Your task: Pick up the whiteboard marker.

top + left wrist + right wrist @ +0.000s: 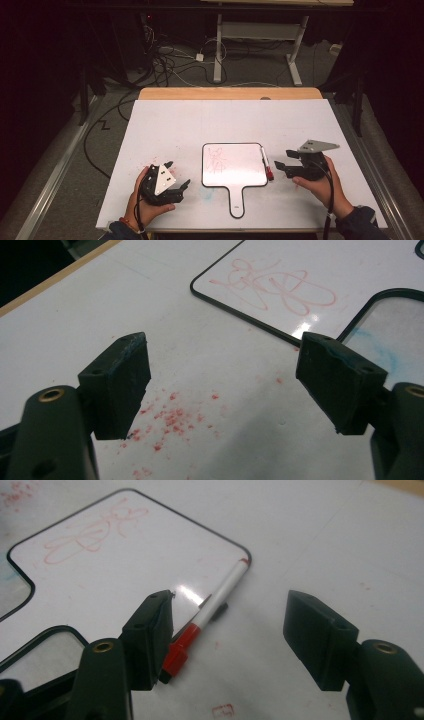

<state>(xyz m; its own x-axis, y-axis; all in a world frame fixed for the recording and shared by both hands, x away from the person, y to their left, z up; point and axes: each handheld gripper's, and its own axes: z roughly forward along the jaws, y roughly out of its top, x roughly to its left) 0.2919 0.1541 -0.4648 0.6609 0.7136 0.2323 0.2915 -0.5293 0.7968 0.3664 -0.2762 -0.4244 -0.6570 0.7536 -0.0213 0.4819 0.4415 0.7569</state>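
Person at the near edge of the table (150, 120), one gripper in each hand, both resting low on the white surface.

Right gripper (286, 162): jaws spread wide, nothing between them. It points toward the red marker (267, 165), which lies just ahead of its jaws, along the edge of the small whiteboard (240, 165) nearest this gripper. In the right gripper view the marker (210, 615) runs diagonally, red cap close to one jaw, the far end resting on the board's corner (150, 555). The marker looks placed there so a pinch from this side can take it mid-barrel (my guess: the pickup comes next, and the gape is set for it). It is not yet touched.

Left gripper (178, 175): jaws also parted, empty. It sits on the other side of the board, near the handle (237, 200), angled toward it. In the left gripper view the board's corner with the red scribble (272, 287) lies beyond the jaws, and red flecks (170, 417) dot the table right under them. I judge this hand is waiting to steady the board while the other works; the paddle handle toward the person suits that.

The scribble (218, 159) sits on the half of the board nearer the left gripper. Faint bluish smudge beside the handle.

Risk: the round marker could roll off the board's rim if nudged before it is clamped.
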